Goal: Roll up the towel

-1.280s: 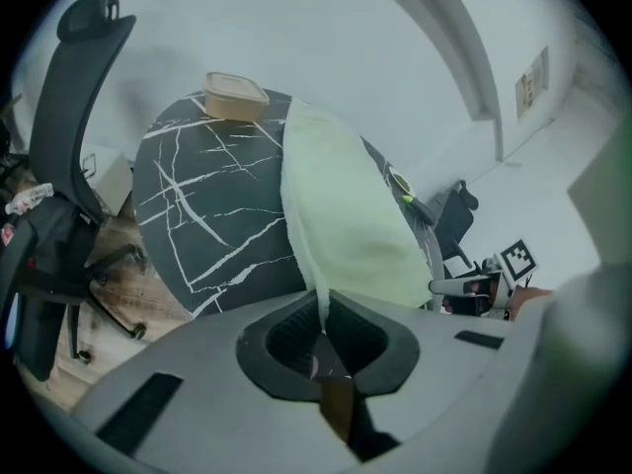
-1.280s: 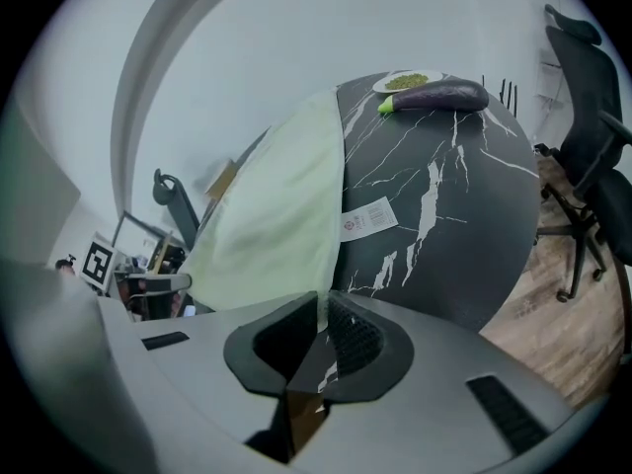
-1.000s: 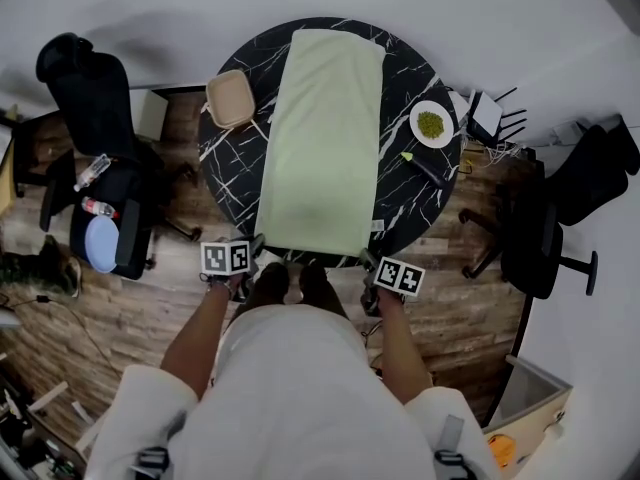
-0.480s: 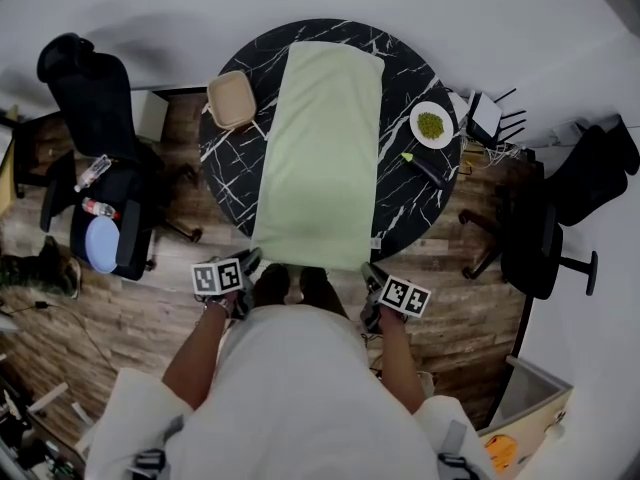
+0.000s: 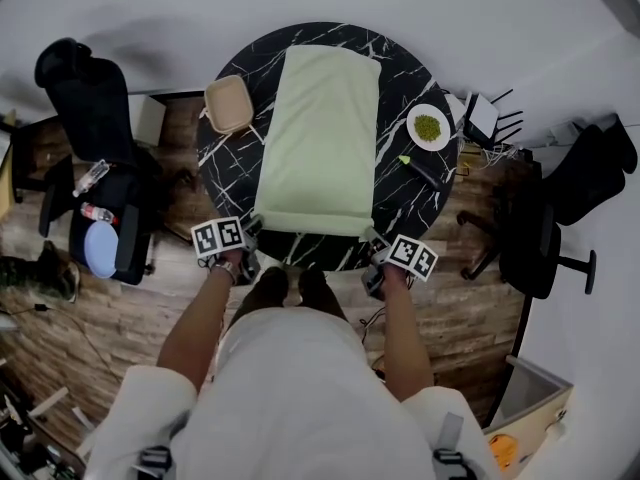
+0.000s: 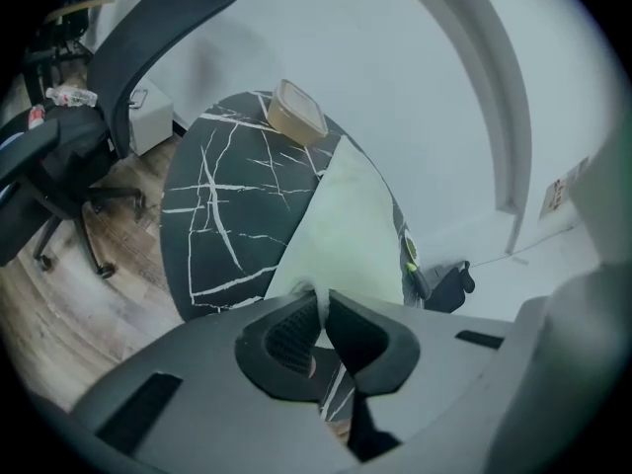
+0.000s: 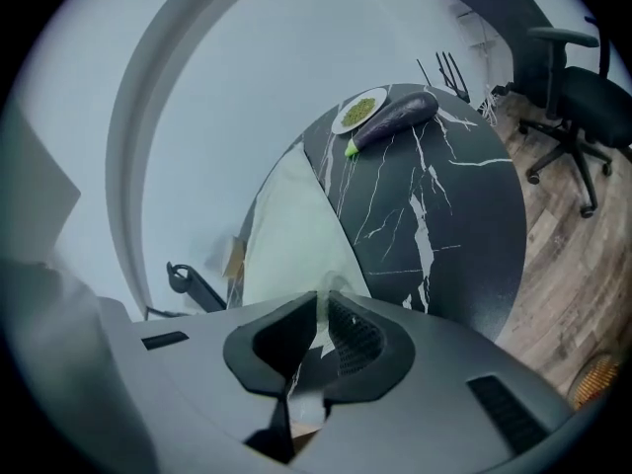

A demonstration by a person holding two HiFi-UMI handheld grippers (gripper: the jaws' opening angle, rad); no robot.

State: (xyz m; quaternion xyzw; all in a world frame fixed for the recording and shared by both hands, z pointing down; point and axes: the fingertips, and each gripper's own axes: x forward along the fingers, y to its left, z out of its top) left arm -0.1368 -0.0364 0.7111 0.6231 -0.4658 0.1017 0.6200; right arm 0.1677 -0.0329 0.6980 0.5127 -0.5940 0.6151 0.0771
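At the near rim of the round black marble table [image 5: 400, 203], both tongs are clenched on the towel [image 5: 320, 138]. The left gripper [image 6: 321, 299] pinches its near-left corner and the right gripper [image 7: 324, 304] its near-right corner, with pale green cloth bunched between the ribbed pads in each gripper view. In the head view the left gripper [image 5: 248, 232] and right gripper [image 5: 374, 238] sit just outside the towel's near edge, one at either end of it.

That near edge lies across the table a little back from the rim, with a strip of bare marble between it and the person. The towel runs straight away from the tongs, flat, to the far rim by the white wall. Bare marble flanks it on both sides. A beige container [image 5: 229, 102] stands at the far left, near the towel's long edge. A plate [image 5: 428, 126] of something green and a dark eggplant [image 7: 395, 118] lie to the right, well clear of the cloth. One office chair [image 5: 95, 98] stands off to the left on the wood floor and another [image 5: 545, 238] to the right, both apart from the table.

From above, the marker cubes cover most of each gripper's jaws, and the person's body hides the floor below. A paler band runs along the towel's near edge; whether it is a fold cannot be told.
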